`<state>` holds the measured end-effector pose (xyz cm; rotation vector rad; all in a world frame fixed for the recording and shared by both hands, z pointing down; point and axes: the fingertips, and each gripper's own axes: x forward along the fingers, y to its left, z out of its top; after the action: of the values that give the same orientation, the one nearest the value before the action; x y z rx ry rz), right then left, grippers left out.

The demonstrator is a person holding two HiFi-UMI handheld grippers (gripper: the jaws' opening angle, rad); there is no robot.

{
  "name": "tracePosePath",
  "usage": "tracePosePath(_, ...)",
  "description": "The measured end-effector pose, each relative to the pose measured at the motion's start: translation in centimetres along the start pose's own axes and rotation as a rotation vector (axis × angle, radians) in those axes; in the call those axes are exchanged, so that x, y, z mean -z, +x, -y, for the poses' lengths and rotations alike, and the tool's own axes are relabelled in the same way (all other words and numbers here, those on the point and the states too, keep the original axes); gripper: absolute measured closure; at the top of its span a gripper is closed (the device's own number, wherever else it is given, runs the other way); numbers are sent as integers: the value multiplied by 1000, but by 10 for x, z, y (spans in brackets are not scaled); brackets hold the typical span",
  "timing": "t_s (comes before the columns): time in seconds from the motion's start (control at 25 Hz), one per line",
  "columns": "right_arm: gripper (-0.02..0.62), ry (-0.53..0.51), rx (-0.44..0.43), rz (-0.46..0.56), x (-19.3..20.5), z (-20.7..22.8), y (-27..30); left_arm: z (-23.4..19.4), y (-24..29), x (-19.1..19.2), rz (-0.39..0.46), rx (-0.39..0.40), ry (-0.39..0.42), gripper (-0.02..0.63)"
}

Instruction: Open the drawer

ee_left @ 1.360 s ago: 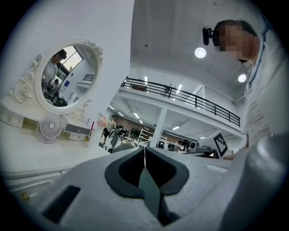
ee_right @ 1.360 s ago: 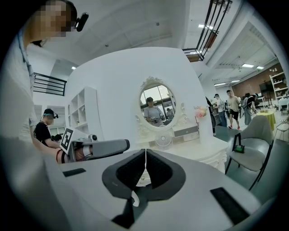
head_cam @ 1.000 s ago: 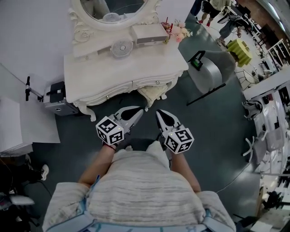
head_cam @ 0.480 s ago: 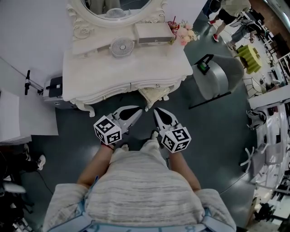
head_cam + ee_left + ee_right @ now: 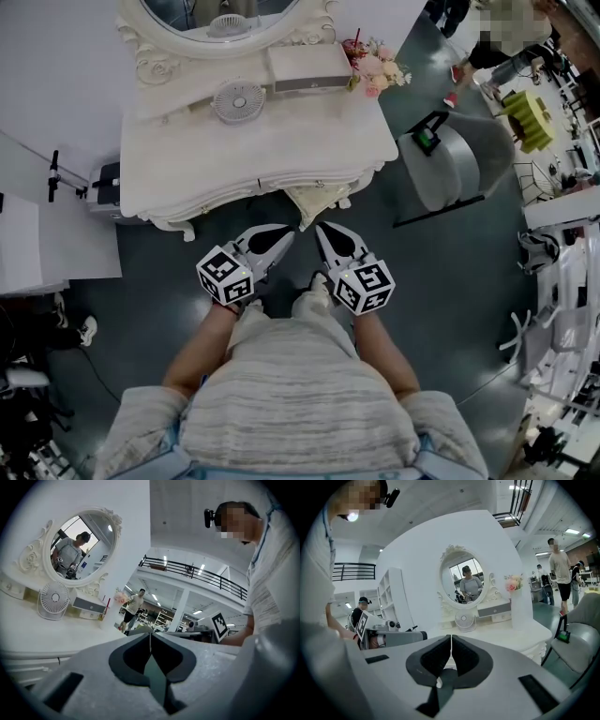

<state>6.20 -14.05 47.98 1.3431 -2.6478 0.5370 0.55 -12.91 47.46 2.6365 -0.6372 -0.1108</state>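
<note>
A white carved vanity table stands ahead of me, its drawer fronts running along the curved front edge. On top sit a small grey-fronted drawer box, a round fan and an oval mirror. My left gripper and right gripper hover side by side just short of the table's front, apart from it. Both are shut with nothing in them. The left gripper view shows its jaws closed before the tabletop; the right gripper view shows its jaws closed facing the mirror.
A cushioned stool is tucked under the table. A grey chair stands to the right, a black device and a white panel to the left. Pink flowers stand at the table's right corner. People walk in the background.
Both grippers have come forward a little toward the vanity's front edge, still shut and side by side. The table now sits closer in the head view.
</note>
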Motion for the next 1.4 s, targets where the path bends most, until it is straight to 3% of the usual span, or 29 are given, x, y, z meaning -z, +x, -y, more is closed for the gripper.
tracePosePath(0.48,584,-21,-39,-66,25,43,25,-30,25,18,-51,-75,3,586)
tracePosePath(0.8,583,-23,-18,-116,48,67,49,-48,36,29,-66,-89,0,586)
tracePosePath(0.96,517,-35,-12,-157,59,77,58,-52,39,31,-70,-92,-4,586)
tracePosePath(1.4,482,-27,28,-203,77,99,78,-55,38,38,-85,-99,-16,586)
